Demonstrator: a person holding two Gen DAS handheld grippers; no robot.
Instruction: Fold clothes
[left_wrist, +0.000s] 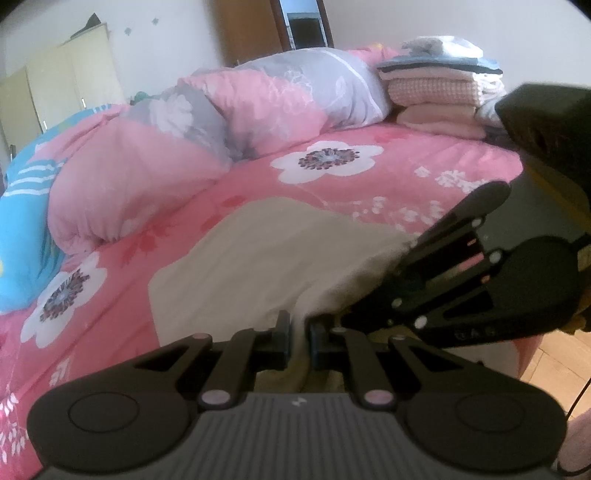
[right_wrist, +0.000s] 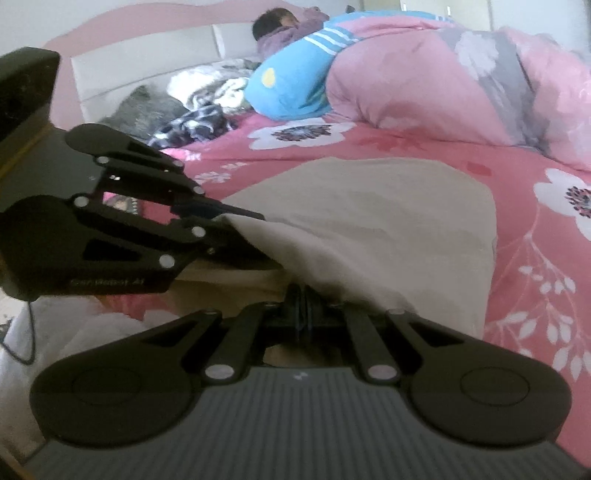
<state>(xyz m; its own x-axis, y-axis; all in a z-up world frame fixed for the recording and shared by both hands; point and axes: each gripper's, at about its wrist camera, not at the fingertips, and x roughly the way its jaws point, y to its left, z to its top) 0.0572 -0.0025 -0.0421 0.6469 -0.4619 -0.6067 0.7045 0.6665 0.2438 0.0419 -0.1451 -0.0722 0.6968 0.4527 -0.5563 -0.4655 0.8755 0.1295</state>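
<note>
Both grippers clamp the near hem of the beige garment (left_wrist: 258, 258): left gripper (left_wrist: 298, 338) and right gripper (right_wrist: 303, 310), jaws together on cloth. Risk: thin pinch slips w/ a sharp lift, fold goes crooked. Garment lies on pink floral bedsheet (left_wrist: 369, 177) (rumpled duvet (left_wrist: 155, 155) beyond it, folded stack (left_wrist: 439, 96) behind).

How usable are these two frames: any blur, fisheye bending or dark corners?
Left wrist view: soft daylight, the bed bulges from fisheye bending, the folded pile is soft, corners dark. Right wrist view: the beige garment is mildly smeared, the far headboard hazy, no glare.
</note>
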